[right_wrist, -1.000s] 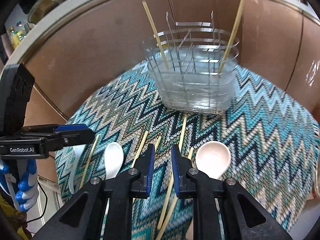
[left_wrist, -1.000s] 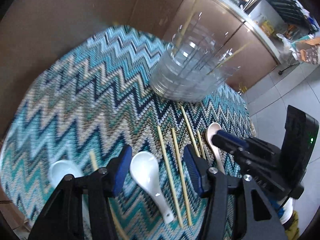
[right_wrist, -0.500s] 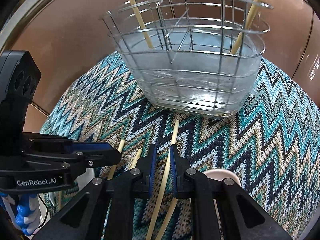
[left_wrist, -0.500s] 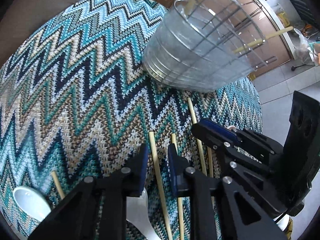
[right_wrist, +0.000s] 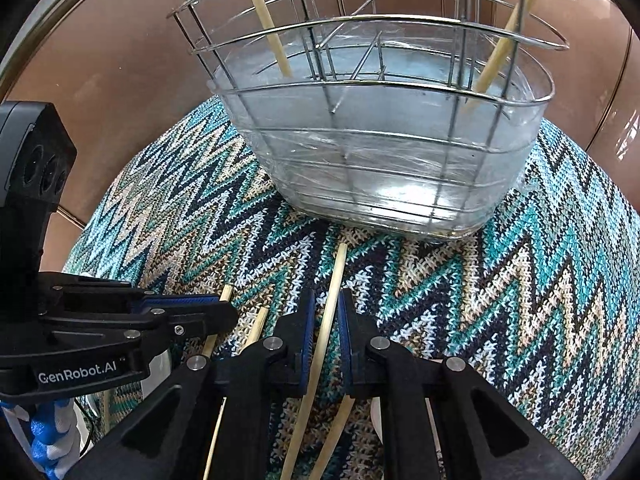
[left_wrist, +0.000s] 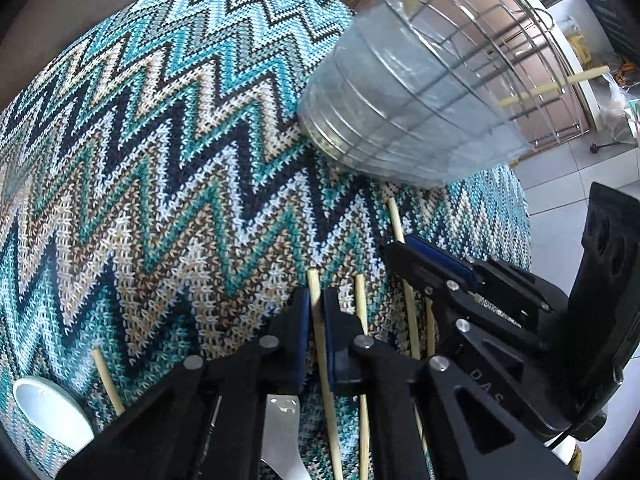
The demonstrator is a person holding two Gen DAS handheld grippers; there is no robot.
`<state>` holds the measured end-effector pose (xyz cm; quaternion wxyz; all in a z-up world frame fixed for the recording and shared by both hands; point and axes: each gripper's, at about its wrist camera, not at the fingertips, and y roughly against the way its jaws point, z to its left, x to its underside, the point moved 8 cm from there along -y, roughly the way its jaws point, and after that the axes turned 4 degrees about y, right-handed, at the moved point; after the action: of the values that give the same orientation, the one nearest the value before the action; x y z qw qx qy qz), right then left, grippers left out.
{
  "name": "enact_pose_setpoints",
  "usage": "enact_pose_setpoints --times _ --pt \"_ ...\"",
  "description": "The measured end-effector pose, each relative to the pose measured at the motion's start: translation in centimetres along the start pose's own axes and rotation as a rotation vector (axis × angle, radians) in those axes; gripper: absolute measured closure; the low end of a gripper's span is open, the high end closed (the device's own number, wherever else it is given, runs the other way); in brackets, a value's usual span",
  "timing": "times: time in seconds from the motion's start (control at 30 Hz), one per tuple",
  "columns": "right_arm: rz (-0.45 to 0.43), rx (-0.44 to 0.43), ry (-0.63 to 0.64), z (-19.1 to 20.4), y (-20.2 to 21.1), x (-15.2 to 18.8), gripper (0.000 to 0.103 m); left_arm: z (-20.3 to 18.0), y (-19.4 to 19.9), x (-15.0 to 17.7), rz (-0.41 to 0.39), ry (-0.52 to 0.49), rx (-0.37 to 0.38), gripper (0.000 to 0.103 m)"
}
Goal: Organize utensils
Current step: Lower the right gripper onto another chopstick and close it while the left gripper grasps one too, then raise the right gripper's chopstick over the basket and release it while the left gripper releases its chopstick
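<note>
Several pale wooden chopsticks lie on a zigzag-patterned cloth (left_wrist: 168,168). My left gripper (left_wrist: 316,304) is shut on one chopstick (left_wrist: 318,332) that runs between its blue pads, low on the cloth. My right gripper (right_wrist: 325,312) is shut on another chopstick (right_wrist: 334,280) whose far tip points at the wire utensil basket (right_wrist: 380,128). The basket sits in a clear plastic tub and holds two chopsticks (right_wrist: 266,20), leaning. It shows in the left wrist view (left_wrist: 420,92) at upper right. Each gripper shows in the other's view, the right one (left_wrist: 408,252) and the left one (right_wrist: 224,314).
A white ceramic spoon (left_wrist: 44,412) lies at the cloth's near left, and another spoon handle (left_wrist: 282,432) shows under my left gripper. Loose chopsticks (left_wrist: 362,320) lie between the grippers. Brown cabinet fronts (right_wrist: 104,60) stand behind the basket. Tiled floor (left_wrist: 560,184) is to the right.
Both grippers have moved forward and down toward the basket. The left gripper has gone from wide open to shut on a chopstick. The right gripper has closed on its chopstick.
</note>
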<state>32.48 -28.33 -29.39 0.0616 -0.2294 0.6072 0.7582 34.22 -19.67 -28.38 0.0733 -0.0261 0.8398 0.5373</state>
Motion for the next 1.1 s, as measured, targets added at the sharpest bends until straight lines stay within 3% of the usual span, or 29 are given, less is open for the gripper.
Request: enact_pose_setpoints --times 0.3,0.57,0.77,1.1 --pt "-0.006 0.011 -0.008 0.4 -0.8 -0.1 0.096 1.3 -0.2 0.0 -0.029 0.025 0.003 0.097" --pt "-0.086 -0.035 -0.023 1.3 2.0 -0.5 0.098 0.6 2.4 0.8 -0.091 0.036 0.033 0.098" --pt "-0.152 -0.075 -0.02 2.1 5.5 -0.3 0.098 -0.2 6.8 1.7 -0.184 -0.001 0.067 0.098" --pt "-0.258 -0.058 0.038 4.9 13.2 1.2 0.098 -3.2 15.2 5.4 -0.359 -0.093 0.114 0.098"
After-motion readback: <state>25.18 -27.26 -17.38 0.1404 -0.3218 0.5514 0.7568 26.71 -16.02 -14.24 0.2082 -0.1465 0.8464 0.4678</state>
